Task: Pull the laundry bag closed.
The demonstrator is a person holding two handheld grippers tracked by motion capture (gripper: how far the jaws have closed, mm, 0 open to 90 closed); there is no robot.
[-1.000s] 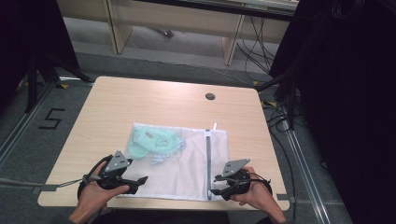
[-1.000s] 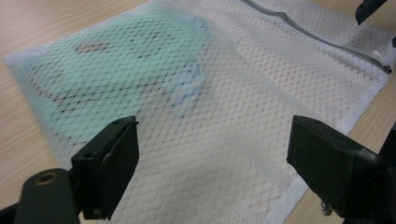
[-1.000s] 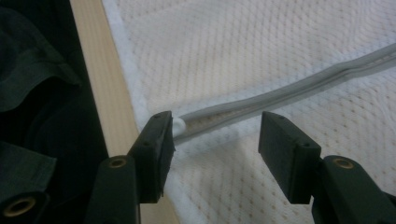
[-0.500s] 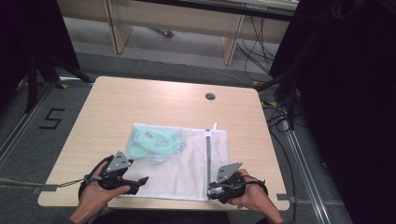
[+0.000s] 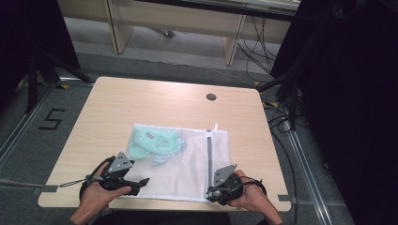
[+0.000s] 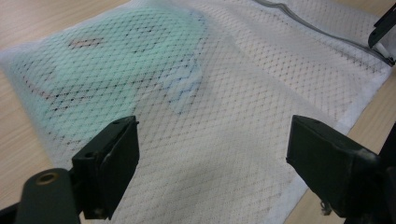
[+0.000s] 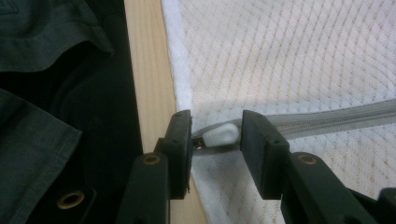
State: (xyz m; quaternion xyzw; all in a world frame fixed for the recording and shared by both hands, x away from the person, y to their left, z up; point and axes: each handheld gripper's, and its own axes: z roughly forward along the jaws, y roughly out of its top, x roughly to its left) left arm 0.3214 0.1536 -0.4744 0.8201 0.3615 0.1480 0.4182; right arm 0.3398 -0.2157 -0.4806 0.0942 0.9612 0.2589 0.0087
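We start at the right tool (image 7: 215,140): its jaws have just been closing and now stand narrow around the white zipper pull (image 7: 220,136), which lies between the pads — we see a sliver of gap on each side, so we cannot say the pads press it yet. The pull sits at the near end of the grey zipper (image 7: 336,116), close to the corner of the white mesh laundry bag (image 7: 289,56) and just beside the front edge of the desk (image 7: 147,93). In the high view this right tool (image 5: 217,191) sits at the bag's near right corner, where the zipper (image 5: 210,154) runs away from us across the mesh.

The left tool (image 6: 212,158) hangs wide open over the bag (image 6: 243,121), nothing between its jaws. Through the netting ahead of it we see the mint-green garment (image 6: 107,70) — inside the bag, at its far left part.

From above, the left tool (image 5: 136,183) sits at the bag's near left corner, and the bag (image 5: 183,164) lies flat on the front half of the desk (image 5: 155,103).
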